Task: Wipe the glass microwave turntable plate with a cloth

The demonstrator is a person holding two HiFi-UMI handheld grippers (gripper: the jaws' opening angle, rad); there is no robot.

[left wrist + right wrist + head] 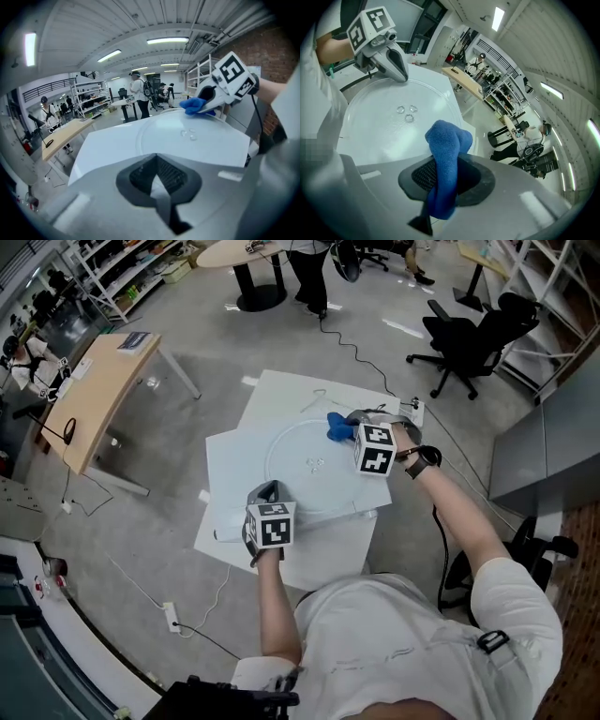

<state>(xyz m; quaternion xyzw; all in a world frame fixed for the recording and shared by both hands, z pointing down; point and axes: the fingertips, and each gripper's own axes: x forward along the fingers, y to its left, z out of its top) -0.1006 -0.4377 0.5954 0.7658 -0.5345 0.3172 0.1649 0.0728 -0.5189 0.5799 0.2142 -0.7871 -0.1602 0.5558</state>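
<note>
The round glass turntable plate [298, 442] lies flat on a white table [230, 517], with three small raised nubs [407, 113] at its centre. My right gripper [351, 423] is at the plate's far right rim, shut on a blue cloth [446, 154] that bulges out past the jaws and rests on the glass. The cloth [337, 427] also shows in the head view. My left gripper [267, 491] is at the plate's near left rim, jaws shut on that edge [157, 161]. Each gripper sees the other across the plate [187, 140]: the right gripper [206, 101], the left gripper [400, 74].
The white table is made of overlapping boards with edges close on all sides. A wooden desk [89, 399] stands to the left, a black office chair [469, 338] at the far right, and a person [309, 273] beyond. A cable and a power strip [172, 617] lie on the floor.
</note>
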